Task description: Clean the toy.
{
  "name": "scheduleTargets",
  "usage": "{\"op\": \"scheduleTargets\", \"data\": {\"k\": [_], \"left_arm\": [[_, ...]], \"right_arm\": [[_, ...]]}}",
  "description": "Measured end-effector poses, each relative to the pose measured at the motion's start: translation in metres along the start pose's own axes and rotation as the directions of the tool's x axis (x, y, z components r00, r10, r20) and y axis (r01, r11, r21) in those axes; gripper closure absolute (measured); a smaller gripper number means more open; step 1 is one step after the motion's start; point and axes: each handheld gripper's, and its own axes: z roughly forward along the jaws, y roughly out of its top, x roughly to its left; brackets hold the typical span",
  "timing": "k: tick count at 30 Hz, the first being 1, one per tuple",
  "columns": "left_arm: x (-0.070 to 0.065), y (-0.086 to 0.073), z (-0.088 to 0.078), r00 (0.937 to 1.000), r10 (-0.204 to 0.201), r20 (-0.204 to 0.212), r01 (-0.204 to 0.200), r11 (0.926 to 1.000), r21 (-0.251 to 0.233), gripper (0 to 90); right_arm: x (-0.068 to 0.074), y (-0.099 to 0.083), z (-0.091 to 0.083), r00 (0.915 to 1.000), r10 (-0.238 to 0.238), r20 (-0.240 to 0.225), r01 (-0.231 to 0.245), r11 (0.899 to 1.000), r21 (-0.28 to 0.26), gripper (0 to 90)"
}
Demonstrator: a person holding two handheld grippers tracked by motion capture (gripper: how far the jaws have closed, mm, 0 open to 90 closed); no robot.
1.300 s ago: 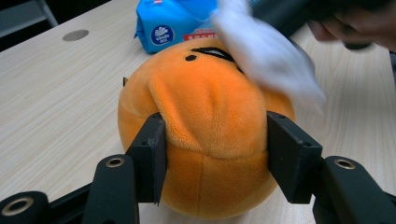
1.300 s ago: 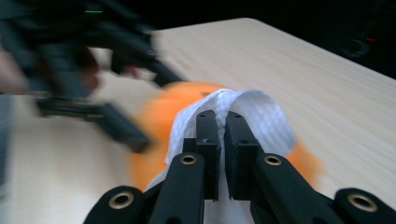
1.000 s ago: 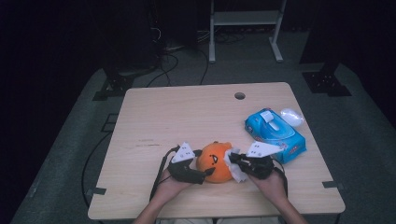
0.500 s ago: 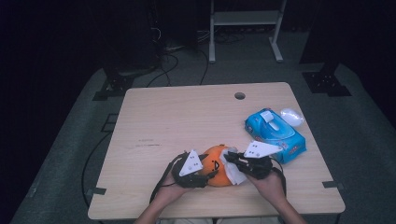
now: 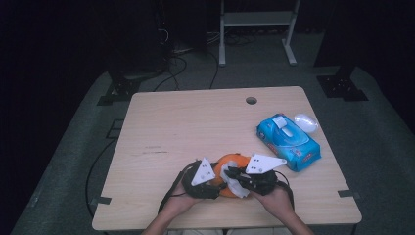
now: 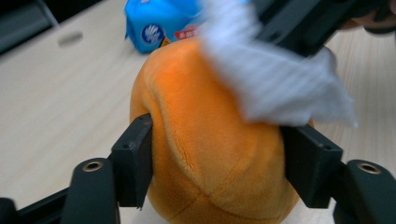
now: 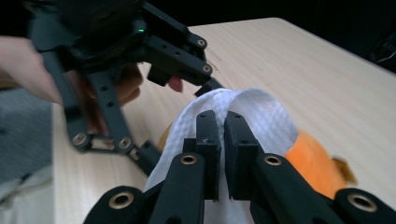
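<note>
A pale wooden bench (image 5: 195, 127) stood on grey flooring in a dark room, bearing a blue wipes pack (image 5: 288, 142) at its right and, near the front edge, an orange plush toy (image 5: 234, 161) between the two hands. The left gripper view showed the left gripper (image 6: 217, 163), whose jaws had just been closing, clamped on the toy's sides, while the right gripper view showed the right gripper (image 7: 223, 154) pinched shut on a white wipe (image 7: 261, 112) draped over the toy. From above, the grey plates and hands hid most of the toy, and the wipe was blurred in the left gripper view.
</note>
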Motion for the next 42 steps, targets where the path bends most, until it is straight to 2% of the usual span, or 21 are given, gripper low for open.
{"op": "scheduleTargets", "data": {"k": [1, 4, 6, 8, 9, 10, 11, 13, 15, 16, 18, 19, 21, 23, 26, 28, 31, 34, 37, 40, 42], "left_arm": [[0.000, 0.000, -0.001, 1.0000, -0.001, 0.003, 0.001, 1.0000, -0.003, 36.3], [0.001, -0.002, -0.001, 0.9999, -0.010, 0.013, 0.011, 0.9999, -0.007, 36.2], [0.003, -0.002, 0.000, 0.9987, -0.045, 0.022, 0.046, 0.9988, -0.018, 31.6], [0.009, -0.002, 0.003, 0.9897, -0.131, 0.058, 0.132, 0.9911, -0.018, 17.3], [0.012, -0.003, 0.005, 0.9788, -0.187, 0.082, 0.189, 0.9820, -0.008, 12.7], [0.014, -0.005, 0.006, 0.9736, -0.209, 0.091, 0.210, 0.9776, -0.004, 12.3], [0.016, -0.006, 0.005, 0.9733, -0.212, 0.088, 0.212, 0.9772, 0.002, 13.9], [0.013, -0.006, 0.001, 0.9847, -0.160, 0.067, 0.161, 0.9869, -0.004, 25.5], [0.005, -0.003, -0.001, 0.9953, -0.088, 0.041, 0.088, 0.9960, -0.015, 29.8], [-0.002, 0.001, -0.001, 0.9992, -0.031, 0.024, 0.031, 0.9994, -0.013, 30.5], [-0.008, 0.004, -0.001, 1.0000, 0.007, 0.007, -0.006, 0.9998, -0.019, 31.3], [-0.009, 0.005, -0.001, 0.9999, 0.008, 0.007, -0.008, 0.9997, -0.023, 32.0], [-0.008, 0.004, -0.002, 0.9999, 0.003, 0.013, -0.003, 0.9997, -0.026, 33.0], [-0.006, 0.002, -0.002, 0.9998, -0.007, 0.016, 0.007, 0.9997, -0.024, 33.2], [-0.002, 0.002, 0.000, 0.9972, -0.059, 0.047, 0.060, 0.9979, -0.026, 30.1], [-0.001, 0.003, 0.001, 0.9942, -0.093, 0.054, 0.094, 0.9953, -0.024, 20.9], [0.001, 0.002, 0.001, 0.9916, -0.118, 0.053, 0.119, 0.9926, -0.022, 18.7], [0.003, 0.001, -0.001, 0.9935, -0.111, 0.025, 0.111, 0.9938, 0.012, 32.5], [0.006, -0.001, -0.001, 0.9924, -0.123, 0.012, 0.122, 0.9920, 0.032, 37.4], [0.013, -0.007, -0.001, 0.9836, -0.178, 0.030, 0.177, 0.9838, 0.025, 38.0], [0.016, -0.009, 0.000, 0.9785, -0.201, 0.045, 0.201, 0.9795, 0.008, 35.3]], "right_arm": [[-0.002, 0.000, -0.001, 1.0000, -0.005, 0.008, 0.005, 1.000, 0.001, 84.7], [-0.020, -0.008, -0.010, 0.9962, 0.062, 0.061, -0.061, 0.998, -0.017, 84.7], [-0.032, -0.017, -0.015, 0.9908, 0.106, 0.084, -0.105, 0.994, -0.012, 84.7], [-0.035, -0.023, -0.016, 0.9892, 0.123, 0.081, -0.122, 0.992, -0.007, 84.7], [-0.032, -0.023, -0.014, 0.9903, 0.119, 0.072, -0.119, 0.993, -0.003, 84.8], [-0.027, -0.021, -0.011, 0.9928, 0.104, 0.059, -0.105, 0.994, 0.007, 84.8], [-0.023, -0.020, -0.009, 0.9940, 0.094, 0.056, -0.095, 0.995, 0.012, 84.8], [-0.013, -0.013, -0.007, 0.9967, 0.067, 0.046, -0.068, 0.998, 0.010, 84.7], [-0.005, -0.005, -0.005, 0.9983, 0.056, 0.014, -0.056, 0.998, -0.004, 84.7], [0.000, -0.002, -0.004, 0.9990, 0.044, 0.006, -0.044, 0.999, -0.008, 84.7], [0.004, 0.003, -0.002, 0.9999, 0.014, 0.007, -0.014, 1.000, -0.008, 84.8], [0.003, 0.004, -0.003, 0.9998, 0.011, 0.018, -0.011, 1.000, -0.005, 84.8], [-0.009, 0.000, -0.008, 0.9983, 0.050, 0.030, -0.050, 0.999, -0.017, 84.8], [-0.023, -0.008, -0.014, 0.9923, 0.102, 0.070, -0.102, 0.995, -0.012, 84.8], [-0.039, -0.022, -0.019, 0.9805, 0.178, 0.083, -0.178, 0.984, -0.009, 84.8], [-0.037, -0.022, -0.017, 0.9824, 0.165, 0.087, -0.166, 0.986, -0.003, 84.7], [-0.025, -0.015, -0.014, 0.9895, 0.127, 0.070, -0.126, 0.992, -0.008, 84.7], [-0.020, -0.014, -0.010, 0.9932, 0.096, 0.066, -0.096, 0.995, -0.010, 84.7], [-0.034, -0.022, -0.012, 0.9841, 0.156, 0.085, -0.155, 0.988, -0.017, 84.7], [-0.048, -0.035, -0.016, 0.9706, 0.207, 0.122, -0.208, 0.978, -0.004, 84.4], [-0.051, -0.038, -0.016, 0.9686, 0.213, 0.128, -0.215, 0.977, 0.003, 84.4]]}}
